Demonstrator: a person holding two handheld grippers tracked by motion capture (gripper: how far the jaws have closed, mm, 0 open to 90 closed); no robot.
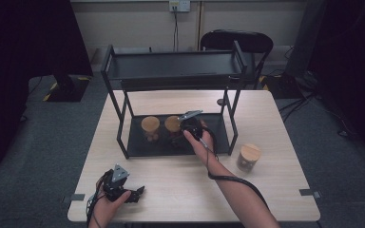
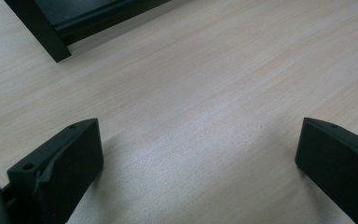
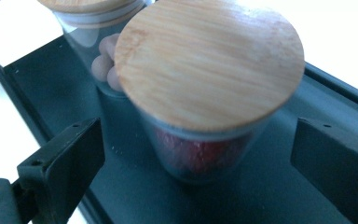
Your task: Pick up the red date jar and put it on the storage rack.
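Pale wooden table [image 1: 180, 185] under a black two-tier rack [image 1: 138, 147], left gripper [image 2: 198, 149] held spread wide over bare wood, right gripper [image 3: 198, 154] parted, red-filled jar [image 3: 205, 154] stood untouched between its fingers, on the rack's lower shelf

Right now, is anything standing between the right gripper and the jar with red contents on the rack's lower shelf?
Nothing visible does. The right gripper has its jaws open on either side of the red-filled jar, apart from its glass. The second jar stands behind it, out of the path.
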